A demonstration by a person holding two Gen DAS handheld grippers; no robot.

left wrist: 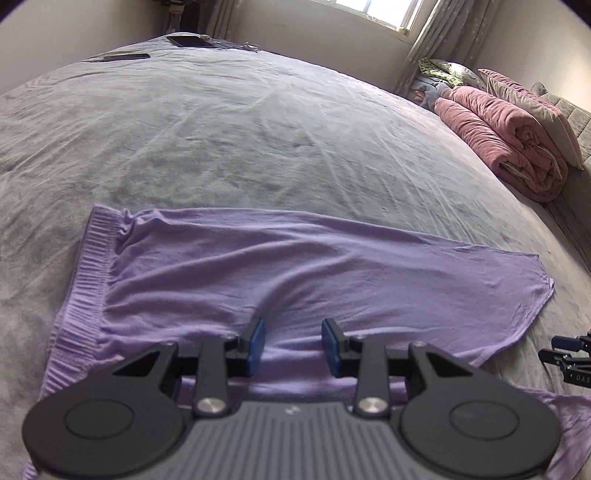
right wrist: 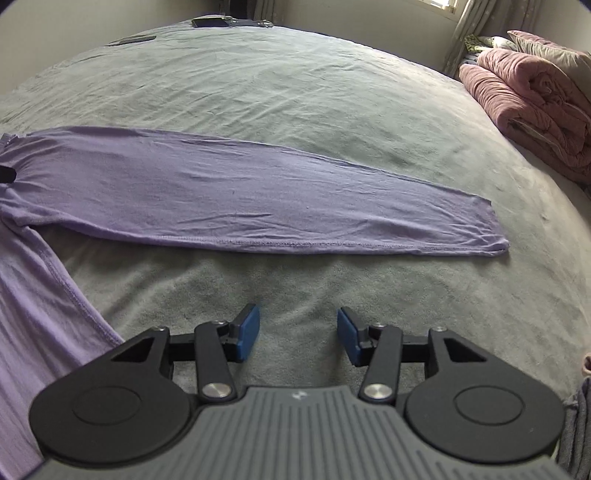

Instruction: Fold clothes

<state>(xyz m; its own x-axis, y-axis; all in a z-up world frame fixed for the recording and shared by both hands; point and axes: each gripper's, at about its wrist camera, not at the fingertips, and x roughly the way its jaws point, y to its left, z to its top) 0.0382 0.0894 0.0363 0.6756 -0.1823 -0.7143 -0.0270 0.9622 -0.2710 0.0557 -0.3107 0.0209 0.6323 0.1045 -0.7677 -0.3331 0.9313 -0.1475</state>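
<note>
A lilac long-sleeved top point(left wrist: 258, 269) lies flat on the grey bed sheet point(left wrist: 240, 129), its ribbed hem point(left wrist: 88, 273) at the left. My left gripper point(left wrist: 293, 345) hovers open just over the top's near part, nothing between its blue pads. In the right wrist view one sleeve point(right wrist: 258, 199) stretches across the sheet toward the right, and a second part of the top point(right wrist: 37, 314) hangs at the near left. My right gripper point(right wrist: 298, 334) is open over bare sheet point(right wrist: 295, 110), short of the sleeve's seam. The right gripper's tip point(left wrist: 569, 350) shows at the left view's right edge.
A rolled pink quilt point(left wrist: 509, 136) and pillows point(left wrist: 532, 99) sit at the bed's right side. Dark flat objects point(left wrist: 192, 40) lie at the far edge, near a curtained window point(left wrist: 388, 14). A wide stretch of sheet lies beyond the top.
</note>
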